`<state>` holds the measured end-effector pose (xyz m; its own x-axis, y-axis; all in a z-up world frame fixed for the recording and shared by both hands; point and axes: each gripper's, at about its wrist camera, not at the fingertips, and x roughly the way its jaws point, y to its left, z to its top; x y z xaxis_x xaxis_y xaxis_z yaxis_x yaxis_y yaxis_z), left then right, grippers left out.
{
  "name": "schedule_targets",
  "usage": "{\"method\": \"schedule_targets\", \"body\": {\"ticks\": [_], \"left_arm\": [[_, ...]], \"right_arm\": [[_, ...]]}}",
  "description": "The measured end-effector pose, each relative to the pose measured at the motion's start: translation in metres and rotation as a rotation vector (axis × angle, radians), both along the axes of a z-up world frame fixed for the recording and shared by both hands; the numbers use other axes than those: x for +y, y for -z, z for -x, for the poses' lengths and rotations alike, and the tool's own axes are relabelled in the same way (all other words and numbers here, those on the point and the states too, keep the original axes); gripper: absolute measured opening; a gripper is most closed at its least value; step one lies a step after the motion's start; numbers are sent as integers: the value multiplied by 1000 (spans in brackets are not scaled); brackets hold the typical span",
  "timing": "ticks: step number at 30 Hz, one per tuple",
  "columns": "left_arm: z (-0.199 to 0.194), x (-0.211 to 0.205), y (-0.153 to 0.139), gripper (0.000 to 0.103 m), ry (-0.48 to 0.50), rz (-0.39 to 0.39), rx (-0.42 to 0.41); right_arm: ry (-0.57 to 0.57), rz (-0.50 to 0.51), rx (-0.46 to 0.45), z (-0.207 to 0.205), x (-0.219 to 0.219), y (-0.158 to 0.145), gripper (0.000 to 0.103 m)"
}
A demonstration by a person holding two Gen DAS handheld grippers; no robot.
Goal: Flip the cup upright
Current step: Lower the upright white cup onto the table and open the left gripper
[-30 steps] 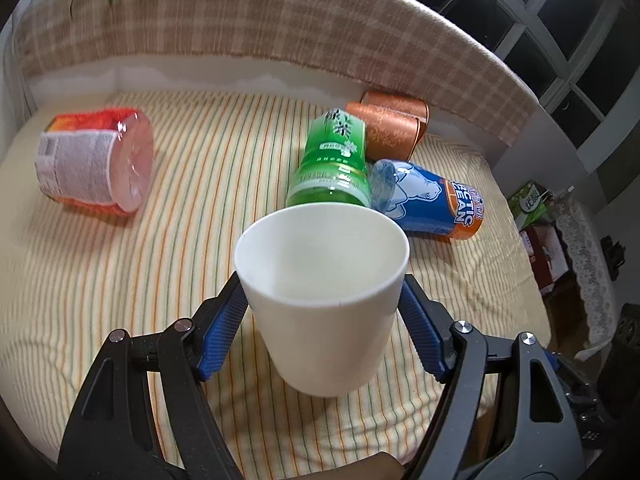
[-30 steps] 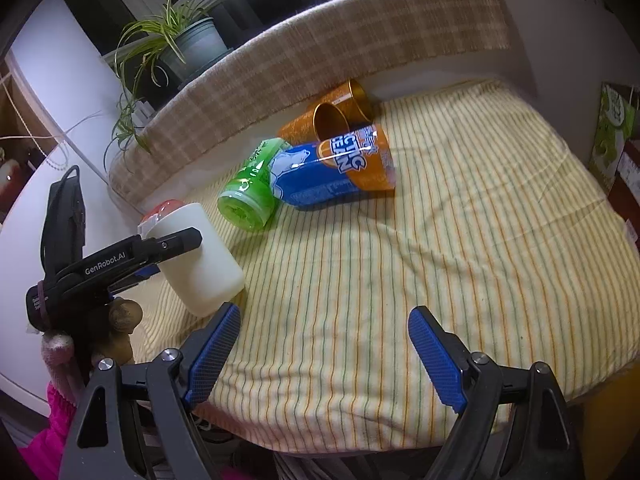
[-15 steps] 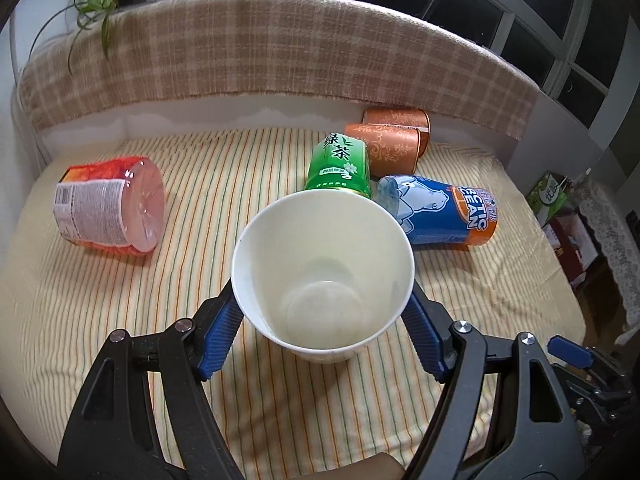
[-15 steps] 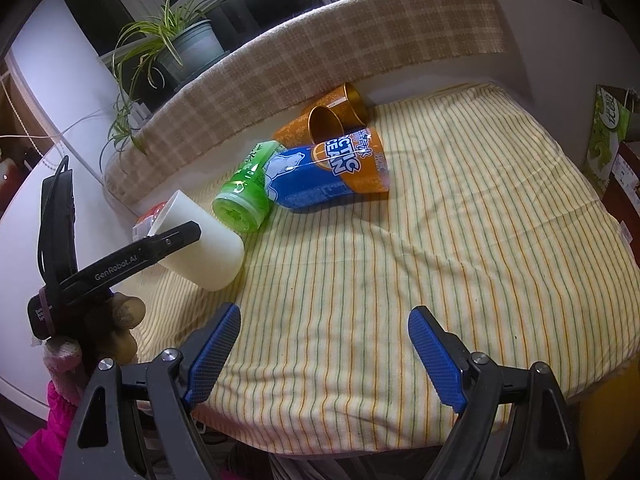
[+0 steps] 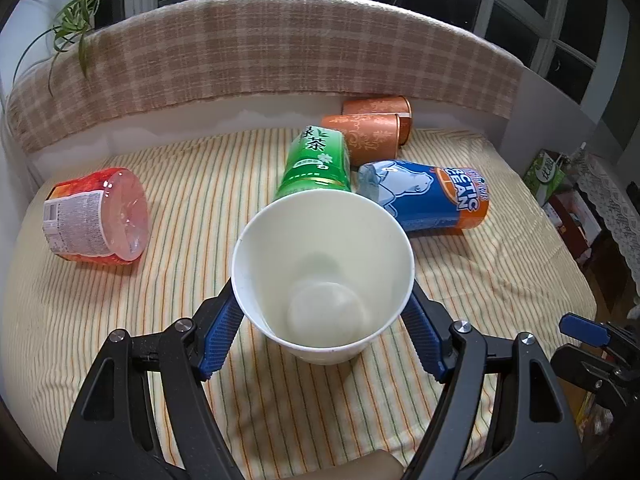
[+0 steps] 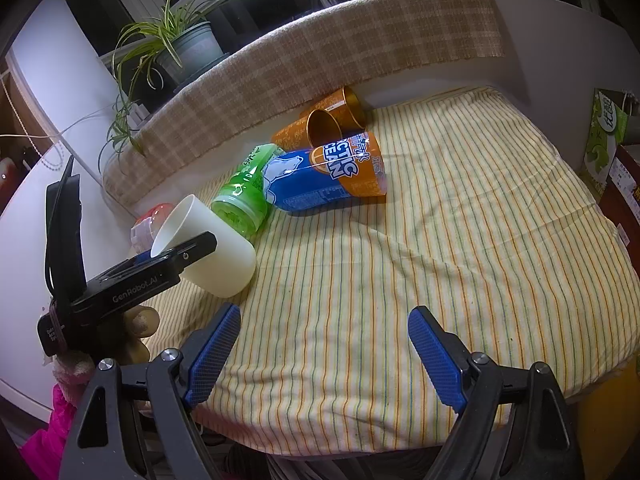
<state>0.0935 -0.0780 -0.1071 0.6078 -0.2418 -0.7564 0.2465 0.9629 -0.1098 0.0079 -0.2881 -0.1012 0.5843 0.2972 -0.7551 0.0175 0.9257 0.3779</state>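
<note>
the left gripper [image 5: 323, 312] clamps the white cup [image 5: 322, 276], tilted with its mouth toward the camera, over the striped cloth [image 5: 200, 184]. the right gripper [image 6: 324, 344] hangs with fingers apart, holding nothing.

Dim warm indoor light, dark windows, strong fisheye edge distortion.

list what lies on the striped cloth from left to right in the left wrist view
red tub on its side → white cup held in the left tool → blue and orange Arctic Ocean can. The green tea bottle and the two copper cups overlap these, so I leave them out.
</note>
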Motion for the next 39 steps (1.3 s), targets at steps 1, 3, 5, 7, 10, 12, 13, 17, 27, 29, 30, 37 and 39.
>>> {"method": "schedule_targets", "body": {"ticks": [1, 3, 5, 7, 10, 12, 13, 17, 27, 29, 30, 37, 39], "left_arm": [[0, 1, 0, 77, 0, 5, 0], [0, 3, 0, 77, 8, 28, 6], [0, 3, 1, 77, 19, 47, 19], [2, 1, 1, 77, 26, 42, 14], [2, -1, 1, 78, 36, 49, 20], [2, -1, 1, 81, 44, 53, 26], [2, -1, 1, 81, 48, 55, 29], [3, 0, 2, 82, 51, 56, 42], [13, 19, 6, 87, 21, 48, 50], [17, 24, 5, 87, 13, 43, 44], [19, 26, 4, 87, 9, 38, 38], [38, 45, -16, 87, -48, 24, -49], [45, 48, -25, 87, -65, 16, -89]], "right_arm": [[-1, -1, 0, 0, 0, 0, 88], [-2, -1, 0, 0, 0, 0, 88], [-3, 0, 1, 0, 1, 0, 88], [-5, 1, 1, 0, 1, 0, 88], [-4, 2, -2, 0, 2, -1, 88], [-3, 3, -3, 0, 2, -2, 88], [-3, 4, -3, 0, 2, -2, 88], [-5, 6, -5, 0, 3, -2, 88], [-22, 61, -47, -2, 16, -13, 88], [-28, 70, -55, -2, 19, -15, 88], [-30, 73, -59, -2, 20, -16, 88], [-38, 127, -111, -4, 33, -25, 88], [-43, 141, -124, -5, 37, -27, 88]]}}
